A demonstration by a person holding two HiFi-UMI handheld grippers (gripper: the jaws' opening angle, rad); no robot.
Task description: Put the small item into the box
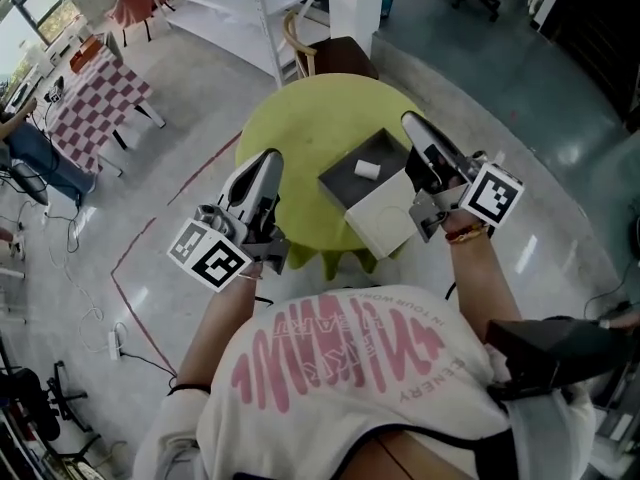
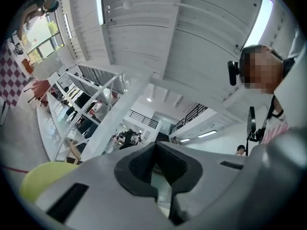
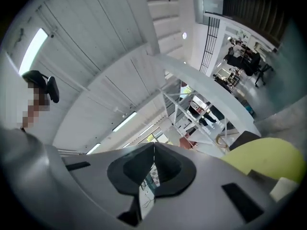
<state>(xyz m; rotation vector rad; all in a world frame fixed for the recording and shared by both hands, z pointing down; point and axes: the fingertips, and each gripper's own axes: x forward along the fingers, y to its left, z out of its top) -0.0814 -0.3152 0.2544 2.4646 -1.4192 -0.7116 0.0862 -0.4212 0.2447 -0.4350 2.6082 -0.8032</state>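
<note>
A dark grey open box stands on the round yellow-green table, with a small white item lying inside it. Its white lid lies flat against the box's near side. My left gripper is held up over the table's near left edge, shut and empty. My right gripper hovers just right of the box, jaws shut with nothing between them. Both gripper views look upward at ceiling and shelving. The left gripper and the right gripper show their pads meeting at a seam.
A brown chair stands behind the table, and a white shelving rack beyond it. A checkered table is far left. Red tape lines mark the grey floor. The table edge and the lid corner show in the right gripper view.
</note>
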